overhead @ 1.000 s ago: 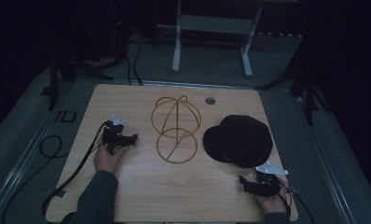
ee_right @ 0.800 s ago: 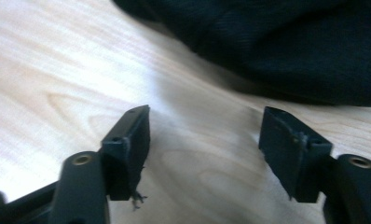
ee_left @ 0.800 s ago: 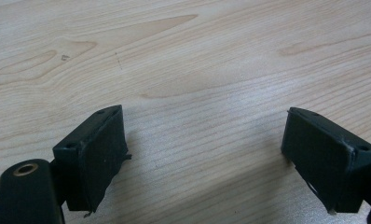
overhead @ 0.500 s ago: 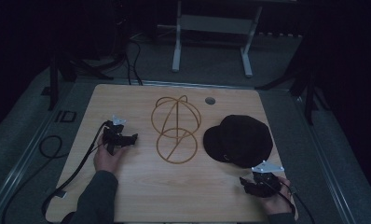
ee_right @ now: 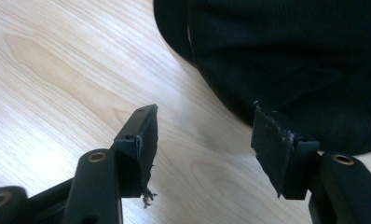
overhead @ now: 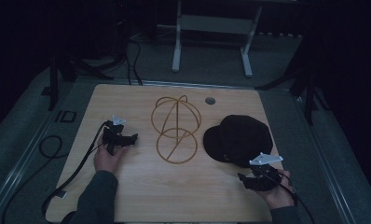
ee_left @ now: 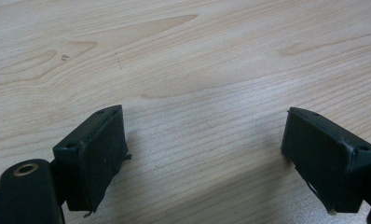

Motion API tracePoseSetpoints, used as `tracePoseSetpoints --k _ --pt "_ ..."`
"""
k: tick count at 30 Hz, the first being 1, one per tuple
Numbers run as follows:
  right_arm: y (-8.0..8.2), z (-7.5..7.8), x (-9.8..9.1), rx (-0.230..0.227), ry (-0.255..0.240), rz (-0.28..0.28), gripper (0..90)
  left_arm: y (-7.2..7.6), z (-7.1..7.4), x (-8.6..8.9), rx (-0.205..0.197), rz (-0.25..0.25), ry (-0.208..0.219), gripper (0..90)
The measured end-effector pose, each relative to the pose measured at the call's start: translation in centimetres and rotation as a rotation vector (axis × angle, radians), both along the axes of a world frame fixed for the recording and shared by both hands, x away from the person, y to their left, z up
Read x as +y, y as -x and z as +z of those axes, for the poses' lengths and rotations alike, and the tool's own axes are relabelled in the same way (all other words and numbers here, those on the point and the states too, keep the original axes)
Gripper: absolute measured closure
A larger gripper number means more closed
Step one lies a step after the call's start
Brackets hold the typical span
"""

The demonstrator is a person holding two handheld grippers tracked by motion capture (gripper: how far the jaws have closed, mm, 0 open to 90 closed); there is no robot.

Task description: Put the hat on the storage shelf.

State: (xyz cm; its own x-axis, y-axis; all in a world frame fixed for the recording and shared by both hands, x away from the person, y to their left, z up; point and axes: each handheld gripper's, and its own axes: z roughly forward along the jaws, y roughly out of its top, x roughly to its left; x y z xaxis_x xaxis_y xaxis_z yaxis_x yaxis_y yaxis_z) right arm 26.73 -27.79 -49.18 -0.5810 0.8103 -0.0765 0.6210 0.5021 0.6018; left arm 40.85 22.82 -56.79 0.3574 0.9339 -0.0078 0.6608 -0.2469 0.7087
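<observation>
The black cap (overhead: 239, 138) lies on the wooden table (overhead: 127, 95) toward its right edge, just beside the gold wire stand (overhead: 175, 128) at the table's middle. The right gripper (overhead: 250, 179) sits by the near right corner, just short of the cap's near rim; its 2 jaws have just been closing but stand apart with nothing between them. The left gripper (overhead: 130, 137), near the left edge, is spread wide over bare wood, grasping nothing.
</observation>
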Motion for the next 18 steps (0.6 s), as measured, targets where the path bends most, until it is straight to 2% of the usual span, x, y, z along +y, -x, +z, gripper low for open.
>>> tracePoseSetpoints --k 9,18 --pt "-1.1 1.6 1.5 0.0 0.02 -0.002 41.6 0.0 0.0 0.0 0.0 -0.001 -0.001 13.4" --pt "-2.5 2.3 2.8 0.004 0.032 0.007 41.9 0.0 0.0 0.0 0.0 0.0 0.0 13.4"
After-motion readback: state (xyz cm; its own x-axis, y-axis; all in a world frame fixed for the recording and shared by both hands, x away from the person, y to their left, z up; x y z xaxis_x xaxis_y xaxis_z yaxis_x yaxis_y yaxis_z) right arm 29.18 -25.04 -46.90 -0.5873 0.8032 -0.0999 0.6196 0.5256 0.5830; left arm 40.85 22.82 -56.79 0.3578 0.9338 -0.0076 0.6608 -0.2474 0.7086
